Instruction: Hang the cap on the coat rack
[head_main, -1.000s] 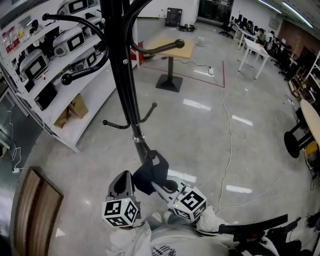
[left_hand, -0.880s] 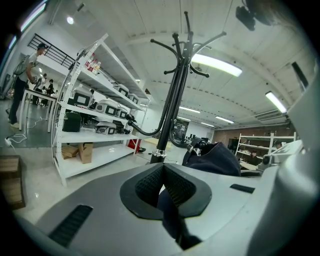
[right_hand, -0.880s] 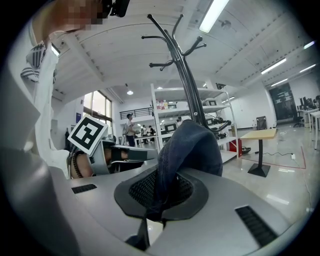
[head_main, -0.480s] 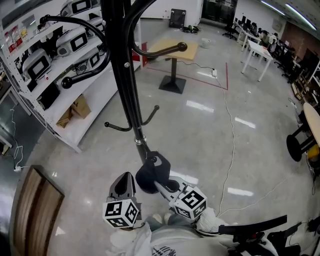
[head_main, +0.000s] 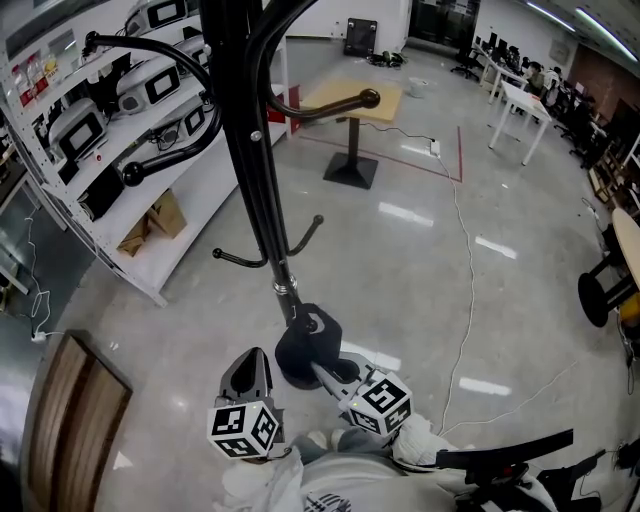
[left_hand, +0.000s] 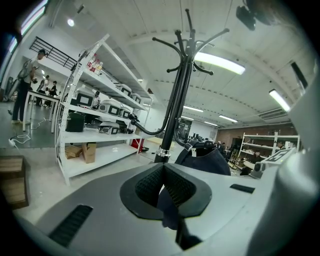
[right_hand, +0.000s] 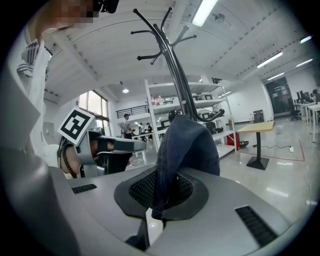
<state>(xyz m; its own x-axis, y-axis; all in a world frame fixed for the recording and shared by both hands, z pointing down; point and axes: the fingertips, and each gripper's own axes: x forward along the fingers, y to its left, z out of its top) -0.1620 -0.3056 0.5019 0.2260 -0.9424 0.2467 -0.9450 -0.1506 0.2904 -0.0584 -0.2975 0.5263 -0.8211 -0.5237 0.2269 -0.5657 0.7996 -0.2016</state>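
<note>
The black coat rack (head_main: 255, 170) rises just ahead of me, its pole running up the head view. A dark blue cap (head_main: 303, 350) sits against the pole's lower part, where a low hook points toward me. My right gripper (head_main: 325, 376) is shut on the cap's edge; in the right gripper view the cap's fabric (right_hand: 187, 145) stands pinched between the pads, with the rack (right_hand: 175, 70) behind it. To the left of the cap and apart from it, my left gripper (head_main: 248, 368) is shut and holds nothing. In the left gripper view, the cap (left_hand: 207, 159) shows at the right of the pole (left_hand: 175, 115).
White shelving (head_main: 110, 110) loaded with devices lines the left side. A wooden table (head_main: 355, 100) stands beyond the rack, and a wooden board (head_main: 70, 420) lies at the lower left. A cable (head_main: 465, 290) crosses the shiny floor. A black stool (head_main: 600, 290) is at the right.
The right gripper has sunk a little with the cap. The cap hung loose and crumpled before; now it sits rounder and closer against the pole. The left gripper has kept still.
</note>
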